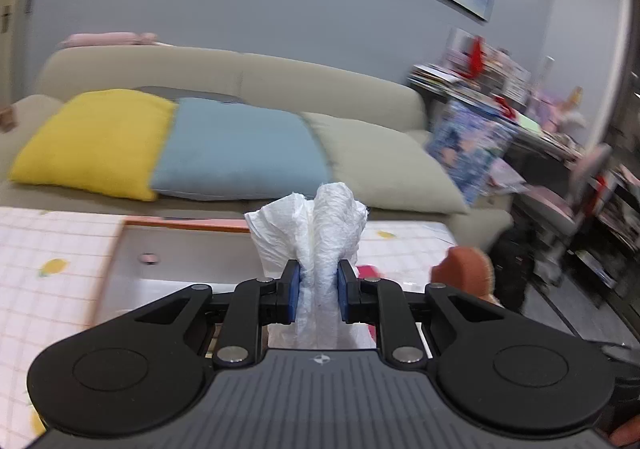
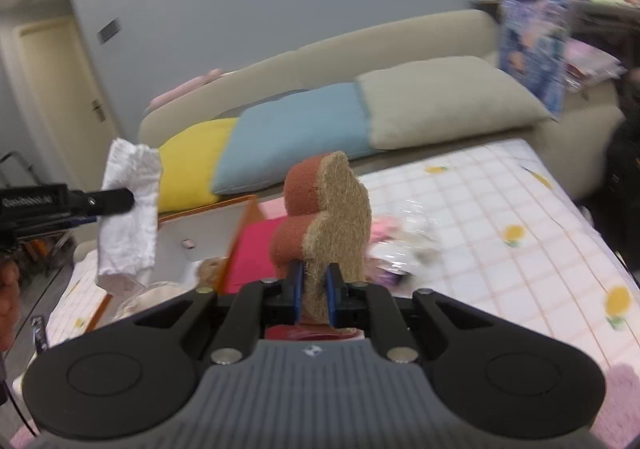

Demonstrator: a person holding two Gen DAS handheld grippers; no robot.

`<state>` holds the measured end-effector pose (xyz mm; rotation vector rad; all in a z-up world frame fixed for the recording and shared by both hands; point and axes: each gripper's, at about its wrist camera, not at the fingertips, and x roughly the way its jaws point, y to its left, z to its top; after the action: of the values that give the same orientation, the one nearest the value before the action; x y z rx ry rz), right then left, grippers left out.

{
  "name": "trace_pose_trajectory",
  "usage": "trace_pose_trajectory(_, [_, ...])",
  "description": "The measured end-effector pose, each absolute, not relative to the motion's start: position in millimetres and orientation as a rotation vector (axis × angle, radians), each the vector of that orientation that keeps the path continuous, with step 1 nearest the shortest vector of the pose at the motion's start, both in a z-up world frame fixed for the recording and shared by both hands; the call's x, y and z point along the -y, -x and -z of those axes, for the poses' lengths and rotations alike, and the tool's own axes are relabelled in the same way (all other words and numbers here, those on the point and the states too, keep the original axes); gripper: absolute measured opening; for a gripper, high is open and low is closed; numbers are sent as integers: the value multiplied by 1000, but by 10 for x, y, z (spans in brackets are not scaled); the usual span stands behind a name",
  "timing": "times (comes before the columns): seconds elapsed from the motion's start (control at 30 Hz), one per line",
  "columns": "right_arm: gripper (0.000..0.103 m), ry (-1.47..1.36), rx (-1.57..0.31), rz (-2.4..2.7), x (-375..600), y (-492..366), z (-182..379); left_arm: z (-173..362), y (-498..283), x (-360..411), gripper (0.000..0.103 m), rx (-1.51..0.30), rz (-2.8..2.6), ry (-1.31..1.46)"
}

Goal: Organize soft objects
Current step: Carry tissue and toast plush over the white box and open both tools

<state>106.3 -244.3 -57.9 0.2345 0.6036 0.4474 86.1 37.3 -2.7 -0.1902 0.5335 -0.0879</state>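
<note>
My left gripper [image 1: 318,291] is shut on a crumpled white paper towel [image 1: 316,233] and holds it up above the white orange-rimmed box [image 1: 132,249]. The towel also shows in the right wrist view [image 2: 130,209], with the left gripper [image 2: 120,201] at the far left. My right gripper [image 2: 314,289] is shut on a red-brown and tan scrubbing sponge [image 2: 324,217], held upright above the table. The sponge also shows in the left wrist view [image 1: 464,269] at the right.
The table has a checked lemon-print cloth [image 2: 500,217]. A pink cloth [image 2: 256,249] and clear plastic wrapping [image 2: 400,237] lie beside the box [image 2: 208,225]. A beige sofa [image 1: 280,77] with yellow, blue and beige cushions stands behind. Cluttered shelves [image 1: 500,89] are at the right.
</note>
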Motion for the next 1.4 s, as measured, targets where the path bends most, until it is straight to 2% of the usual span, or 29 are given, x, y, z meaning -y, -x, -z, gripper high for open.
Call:
trace_pose_trajectory(0.33, [10,-95,-596,-691,1396,-1276,277,70,-996,-1154,21,-541,-17,202])
trace_pose_trajectory(0.47, [10,-26,-645,-724,937,-1557,332,260,-1227,-1301,21,-603,-11,165])
trace_pose_trajectory(0.77, [9,354,-679,-713,95,-2165,680,718,-1725,-1446,21,-730,-15,69])
trace_pose_trajectory(1.17, [10,495,-814,-681,-200,-2555,991,1067,-2044,-1469,22,-863,-38,-11])
trace_pose_trajectory(1.27, [11,476,-829,-680,-194,-2593,1013,1124,-2056,-1494,23,-889,-47,6])
trace_pose_trajectory(1.4, [12,456,-840,-686,-174,-2616,1000,1135,-2046,-1536,31,-894,-51,27])
